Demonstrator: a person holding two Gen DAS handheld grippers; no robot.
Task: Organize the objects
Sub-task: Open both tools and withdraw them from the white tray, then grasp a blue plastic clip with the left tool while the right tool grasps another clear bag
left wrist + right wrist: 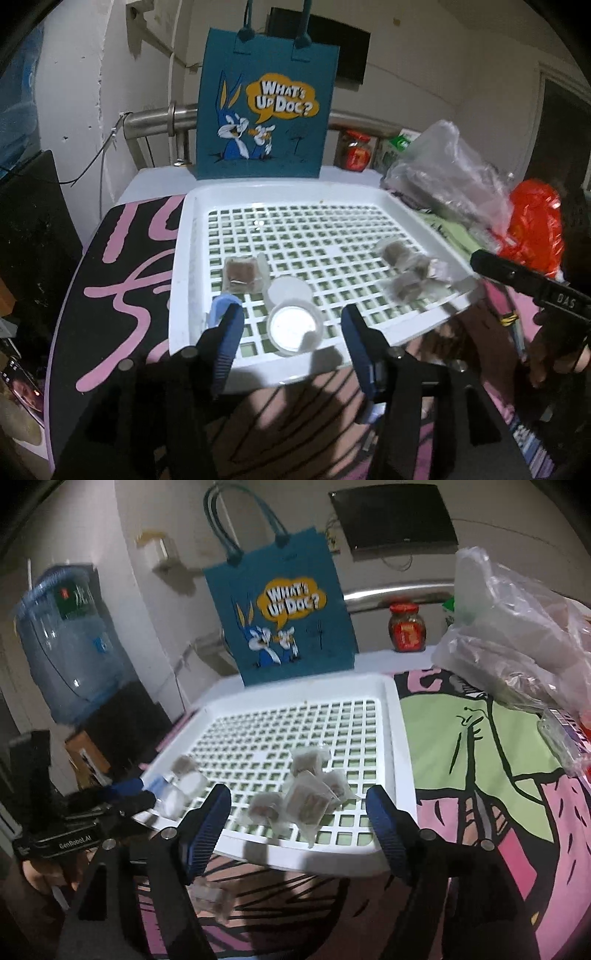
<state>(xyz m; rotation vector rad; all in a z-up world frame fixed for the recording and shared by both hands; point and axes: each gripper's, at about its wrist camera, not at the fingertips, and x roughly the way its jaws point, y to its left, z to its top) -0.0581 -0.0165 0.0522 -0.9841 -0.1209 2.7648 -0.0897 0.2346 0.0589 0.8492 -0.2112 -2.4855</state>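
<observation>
A white slotted tray (pixel 184 280) lies on the patterned table; it also shows in the right wrist view (pixel 391 738). In it are a small round white cup (pixel 294 328) with its lid (pixel 289 290) beside it, a square wrapped packet (pixel 242 275) at the left, and a cluster of wrapped packets (pixel 412 271) at the right, also seen in the right wrist view (pixel 306 794). My left gripper (pixel 291 328) is open, its fingers on either side of the cup. My right gripper (pixel 299 812) is open just in front of the packet cluster.
A blue "What's Up Doc?" tote bag (pixel 264 107) stands behind the tray. Clear plastic bags (pixel 517 635) and a red bag (pixel 533 225) lie at the right. A red-lidded jar (pixel 406 627) stands at the back. A water bottle (pixel 70 638) is at the left.
</observation>
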